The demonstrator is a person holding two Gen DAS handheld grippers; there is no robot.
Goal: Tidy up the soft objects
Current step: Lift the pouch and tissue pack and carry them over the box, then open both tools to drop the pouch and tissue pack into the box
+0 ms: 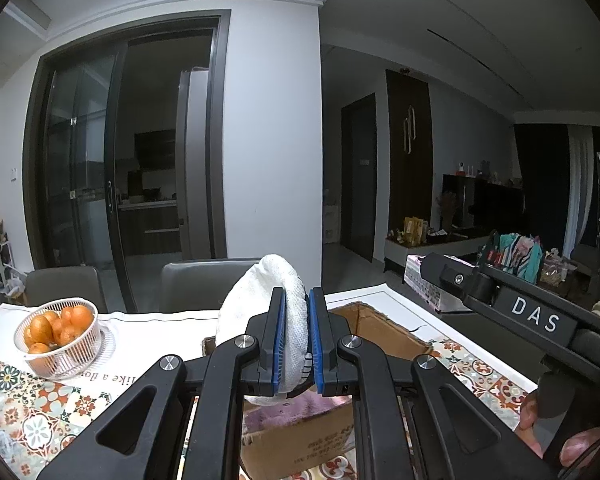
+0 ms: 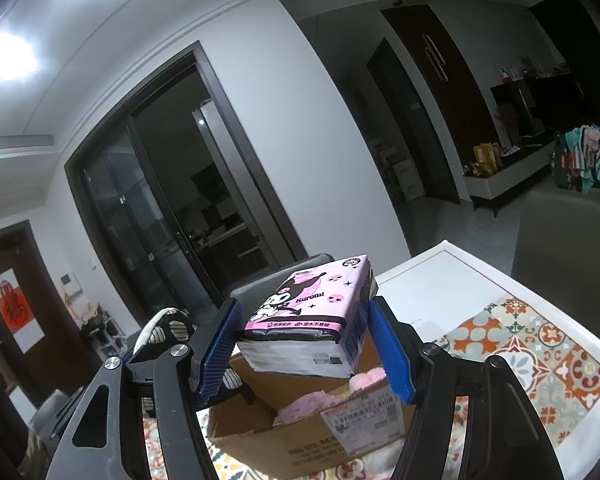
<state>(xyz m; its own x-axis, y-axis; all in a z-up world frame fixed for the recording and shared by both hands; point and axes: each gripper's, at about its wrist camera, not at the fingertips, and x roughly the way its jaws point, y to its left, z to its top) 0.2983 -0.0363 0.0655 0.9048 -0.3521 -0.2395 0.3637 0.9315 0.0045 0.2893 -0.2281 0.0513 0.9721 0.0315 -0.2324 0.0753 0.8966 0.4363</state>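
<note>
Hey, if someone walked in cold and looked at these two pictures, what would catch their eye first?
Probably the pink cartoon tissue pack, pinched in the right gripper above an open cardboard box on the patterned table. Next, the white cloth bundle clamped in the left gripper over the same box. Off to the left of that view, a white basket of oranges stands out brightly.

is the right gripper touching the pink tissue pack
Touching. In the right wrist view, both blue pads of the right gripper press the sides of the pink tissue pack, held above the cardboard box.
</note>
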